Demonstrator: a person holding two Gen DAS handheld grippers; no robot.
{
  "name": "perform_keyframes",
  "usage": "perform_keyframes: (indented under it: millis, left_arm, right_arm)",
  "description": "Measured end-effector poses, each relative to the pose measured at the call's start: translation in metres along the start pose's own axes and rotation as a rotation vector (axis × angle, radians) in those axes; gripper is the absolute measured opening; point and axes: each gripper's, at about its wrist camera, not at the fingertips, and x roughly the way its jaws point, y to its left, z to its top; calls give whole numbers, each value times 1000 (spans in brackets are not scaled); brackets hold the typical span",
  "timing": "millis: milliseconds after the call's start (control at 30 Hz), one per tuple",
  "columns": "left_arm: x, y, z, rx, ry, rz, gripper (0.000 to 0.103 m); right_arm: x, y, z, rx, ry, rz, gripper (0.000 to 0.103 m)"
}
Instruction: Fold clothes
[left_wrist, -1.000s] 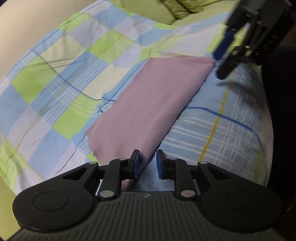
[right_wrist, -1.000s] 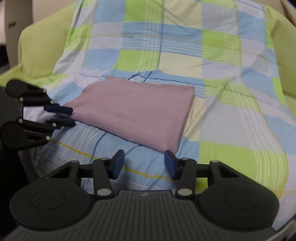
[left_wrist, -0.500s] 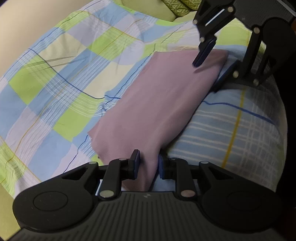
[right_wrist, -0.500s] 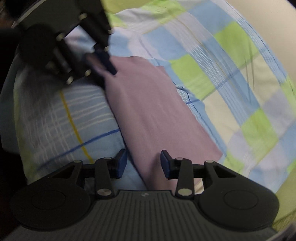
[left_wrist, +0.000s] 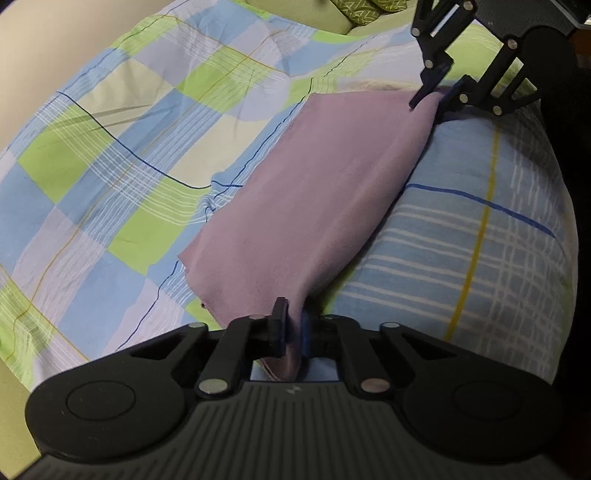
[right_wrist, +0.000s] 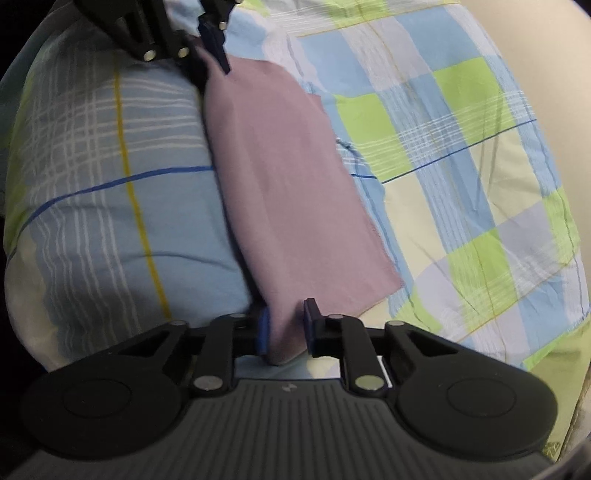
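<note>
I have the pink cloth (left_wrist: 314, 192) already folded down into a flat, neat rectangle. It lies on the checked bedsheet (left_wrist: 122, 158), its long near edge running along the rounded front of the bed. So most of the folding looks done to me; what I judge is left is one more fold, or lifting the piece away to stack it.

My left tongs (left_wrist: 291, 332) have just closed, and they pinch one near corner of the cloth, the fabric bunched between the blue pads. My right tongs (right_wrist: 286, 330) have just been closing too, and they clamp the other near corner, with a thick pink fold between the pads. In each view I see the other tool at the far end of the same edge, so I hold both ends of it.

The far edge lies flat and untouched on the sheet. A green cushion (left_wrist: 354, 9) sits well beyond, at the top.
</note>
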Motion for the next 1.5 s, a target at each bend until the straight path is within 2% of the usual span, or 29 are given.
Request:
perform_keyframes:
  millis: [133, 233, 333, 433, 567, 767, 833, 900, 1033, 1167, 1267, 1333, 1500]
  left_arm:
    - [-22, 3, 4, 11, -9, 26, 2]
    - [-37, 2, 3, -43, -7, 6, 2]
    - [-33, -15, -5, -58, 17, -10, 2]
    - [-34, -24, -5, -65, 16, 33, 3]
    - [-35, -24, -4, -115, 23, 48, 6]
    - [-38, -19, -3, -157, 28, 40, 9]
    - [-43, -13, -4, -210, 19, 15, 15]
    - [-53, -5, -6, -288, -9, -26, 17]
    - [-75, 11, -12, -442, -159, -165, 23]
    - [-73, 15, -3, -439, -163, -145, 23]
    - [-64, 18, 9, -428, -154, -129, 23]
    - [-56, 20, 19, -417, -156, -133, 31]
    - [-28, 20, 50, -374, -173, -173, 34]
  right_arm:
    - [-11, -9, 2, 31, -8, -1, 6]
    - [-28, -18, 3, 95, -26, 1, 6]
    - [-32, -8, -4, 121, -20, 33, 6]
    - [-27, 7, -11, 104, -9, 25, 7]
    - [-29, 6, -11, 134, -10, 11, 8]
    - [-37, 9, -14, 184, -10, 9, 17]
    - [-46, 4, -17, 254, -14, 26, 23]
    - [-54, -1, -20, 332, -22, 49, 25]
    - [-74, -22, -33, 609, -75, 116, 33]
    - [-83, -38, -42, 774, -132, 123, 34]
    - [-74, -59, -56, 946, -175, 153, 34]
    - [-62, -74, -63, 1030, -196, 169, 34]
    - [-31, -101, -76, 1126, -227, 174, 34]
